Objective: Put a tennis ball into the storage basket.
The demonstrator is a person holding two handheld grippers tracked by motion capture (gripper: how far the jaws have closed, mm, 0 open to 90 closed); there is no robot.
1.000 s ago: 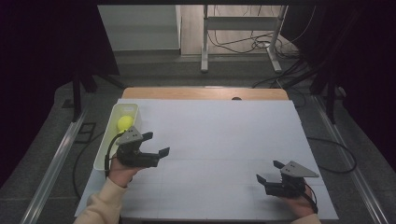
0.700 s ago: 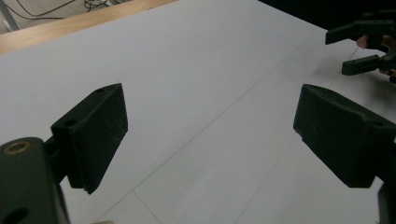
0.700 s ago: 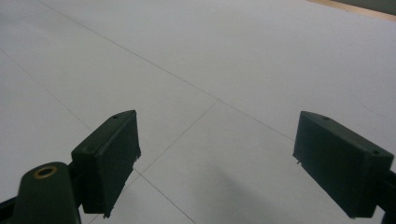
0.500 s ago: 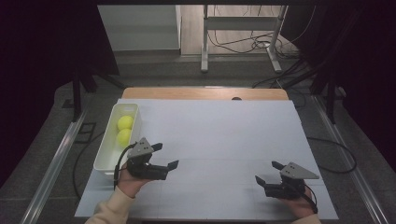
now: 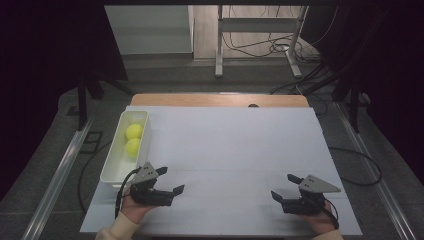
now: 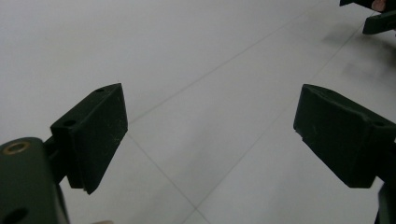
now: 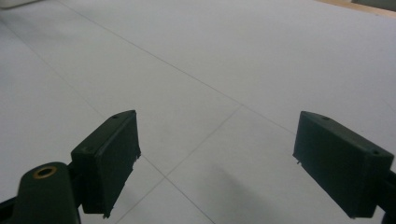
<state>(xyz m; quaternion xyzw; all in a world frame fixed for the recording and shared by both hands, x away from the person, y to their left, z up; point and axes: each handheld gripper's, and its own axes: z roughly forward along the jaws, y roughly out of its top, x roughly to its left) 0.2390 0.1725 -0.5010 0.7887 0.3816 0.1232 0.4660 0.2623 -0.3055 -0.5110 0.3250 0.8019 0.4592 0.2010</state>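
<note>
High view, item one: left gripper (image 5: 171, 181), jaws spread wide with nothing between them, only bare white table (image 5: 235, 150) beneath. It sits just off the near end of the white bin (image 5: 111, 175), on the bin's right, with its jaws pointing away from the bin toward the table's middle. A hand (image 5: 131, 206) holds it from below, a cream sleeve (image 5: 117, 230) behind the hand.

Left gripper view, same item: two black pads (image 6: 95, 135) stand well apart, with the white table surface and its faint seam lines seen in the gap. Nothing is gripped. The tips of the other gripper appear at the far upper corner.

Item two: right gripper (image 5: 282, 187), high view. Jaws likewise wide open and empty. It lies well apart from the bin, across the table on the near right, its jaws pointing back toward the bin's side. A grey three-cornered plate (image 5: 320, 185) sits on top of it.

Right gripper view, same item: both black pads (image 7: 109, 158) parted wide, with plain white table between them.

Item three: two yellow-green balls (image 5: 133, 139), both inside the bin, one touching the other in its farther half. The nearer ball lies beyond the left gripper, apart from it.

Item four: the bin itself, long and narrow, set along the table's left edge.
</note>
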